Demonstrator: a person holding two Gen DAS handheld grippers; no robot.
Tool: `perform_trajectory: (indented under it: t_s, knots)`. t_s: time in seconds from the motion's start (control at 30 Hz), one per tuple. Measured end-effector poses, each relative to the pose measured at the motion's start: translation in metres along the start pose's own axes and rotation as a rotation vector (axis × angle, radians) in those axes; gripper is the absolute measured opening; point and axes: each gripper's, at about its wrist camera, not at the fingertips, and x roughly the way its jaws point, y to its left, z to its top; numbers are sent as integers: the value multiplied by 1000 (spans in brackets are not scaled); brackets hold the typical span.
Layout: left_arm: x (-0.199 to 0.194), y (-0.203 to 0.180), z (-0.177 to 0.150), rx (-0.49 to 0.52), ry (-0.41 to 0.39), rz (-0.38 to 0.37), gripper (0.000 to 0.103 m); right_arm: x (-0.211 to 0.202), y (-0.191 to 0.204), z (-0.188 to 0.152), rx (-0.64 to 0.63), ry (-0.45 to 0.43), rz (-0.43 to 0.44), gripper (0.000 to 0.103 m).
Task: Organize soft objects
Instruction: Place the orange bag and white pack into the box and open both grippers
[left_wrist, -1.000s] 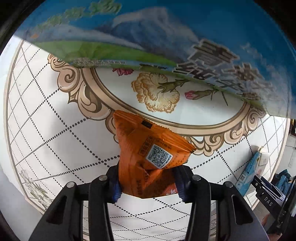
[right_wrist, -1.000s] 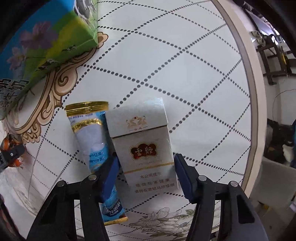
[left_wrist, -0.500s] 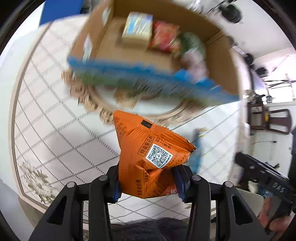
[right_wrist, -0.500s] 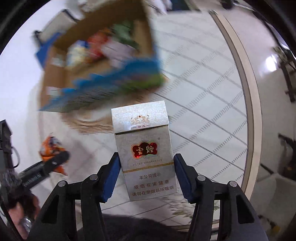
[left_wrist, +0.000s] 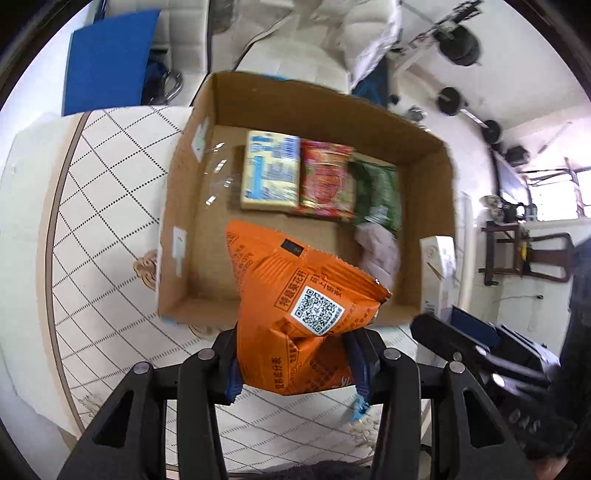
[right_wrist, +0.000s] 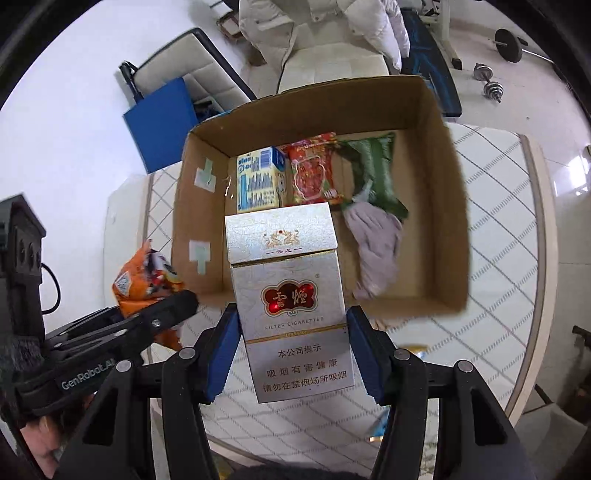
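Left wrist view: the left gripper (left_wrist: 295, 363) is clenching an orange snack bag (left_wrist: 295, 314) over the cardboard box's (left_wrist: 436, 206) near wall — release it over bare floor. Right wrist view: the right gripper (right_wrist: 291, 354) is clamping a cigarette pack (right_wrist: 291, 299) near that wall — carry it farther in first.

The right tongs (right_wrist: 293, 350) clamp a silver cigarette pack (right_wrist: 291, 295) at bottom centre, blue pads pressed on its two sides. Beyond it, mid-frame, an open cardboard box (right_wrist: 447, 221) stands on the patterned counter (right_wrist: 495, 206), holding a yellow-and-blue carton (right_wrist: 258, 181), a red packet (right_wrist: 312, 173), a green packet (right_wrist: 376, 170) and a pale lilac cloth (right_wrist: 373, 243). At lower left the left tongs (right_wrist: 147, 314) grip an orange snack bag (right_wrist: 144, 277), beside the box's left wall.
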Motion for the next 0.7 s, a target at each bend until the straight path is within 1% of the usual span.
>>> perform_trajectory:
  t_s: [0.03,0.1,0.23,0.33,0.47,0.57,0.63,0.67,0.7]
  knots:
    - [10,4,12,-5,20,6,43,9,1,7,4,14,-6,61]
    - [23,9,19,-16,44,23,43,27,3,20,15,48,-25,61]
    - [49,14,37,-18,98,54,43,55,4,31,28,96,-62,61]
    - [59,13,42,-3,116,81,43,70,1,36,42,115,-80,61]
    - [67,17,45,-3,165,106,45,81,-3,39,56,134,-90,61]
    - [68,19,43,-7,164,114,45,89,-5,38,67,171,-81,62]
    - [67,17,40,24,160,146,46,90,-5,36,58,166,-105,69]
    - [66,16,39,35,154,164,48,90,-5,35,52,161,-112,73]
    - [66,16,38,43,151,180,55,89,-5,34,51,157,-115,74]
